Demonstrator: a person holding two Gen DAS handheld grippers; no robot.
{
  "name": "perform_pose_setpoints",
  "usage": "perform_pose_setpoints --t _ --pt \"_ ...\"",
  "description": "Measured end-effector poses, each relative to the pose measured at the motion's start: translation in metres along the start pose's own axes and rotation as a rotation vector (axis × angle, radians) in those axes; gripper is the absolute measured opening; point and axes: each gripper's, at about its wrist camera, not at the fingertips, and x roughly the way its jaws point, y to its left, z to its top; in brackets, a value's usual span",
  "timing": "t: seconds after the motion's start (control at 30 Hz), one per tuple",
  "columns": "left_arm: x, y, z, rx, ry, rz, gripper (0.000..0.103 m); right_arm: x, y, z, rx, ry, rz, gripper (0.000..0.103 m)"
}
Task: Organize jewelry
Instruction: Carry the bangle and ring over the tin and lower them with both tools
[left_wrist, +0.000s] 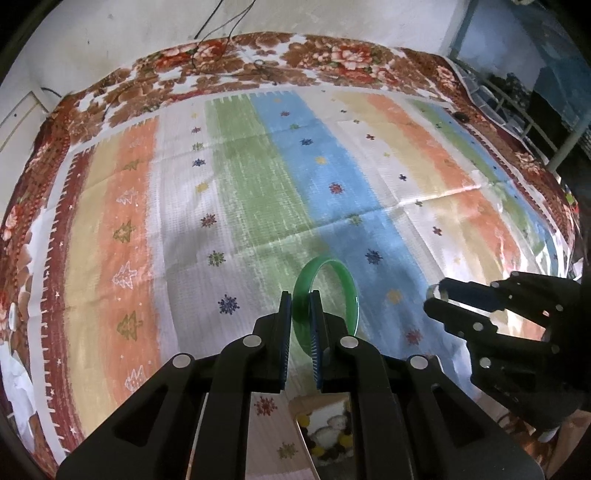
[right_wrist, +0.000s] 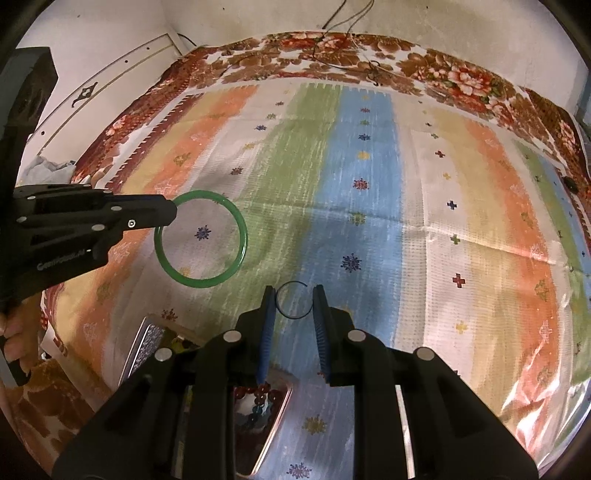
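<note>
A green bangle (left_wrist: 334, 273) hangs above the striped cloth, and my left gripper (left_wrist: 300, 301) is shut on its near rim between the blue pads. In the right wrist view the same bangle (right_wrist: 221, 275) sticks out from the left gripper (right_wrist: 173, 211) at the left. My right gripper (right_wrist: 294, 297) is shut on a thin dark ring (right_wrist: 291, 315) with a gap at its top right, also held above the cloth. That right gripper (left_wrist: 434, 297) shows at the right of the left wrist view. Below both grippers lies an open jewelry box (right_wrist: 282, 402) with several beads in it.
A striped cloth (left_wrist: 258, 177) with small star prints covers a floral blanket (left_wrist: 332, 55). Cables (right_wrist: 343, 55) trail across the far edge. A small black object (right_wrist: 570, 184) lies at the right edge. A patterned metal lid (right_wrist: 146, 345) stands beside the box. A hand (right_wrist: 14, 343) grips the left handle.
</note>
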Motion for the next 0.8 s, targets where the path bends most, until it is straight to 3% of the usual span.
perform_pose_setpoints --t 0.8 --pt "-0.051 -0.031 -0.066 0.085 -0.095 -0.022 0.009 -0.045 0.022 -0.045 -0.054 -0.058 0.074 0.022"
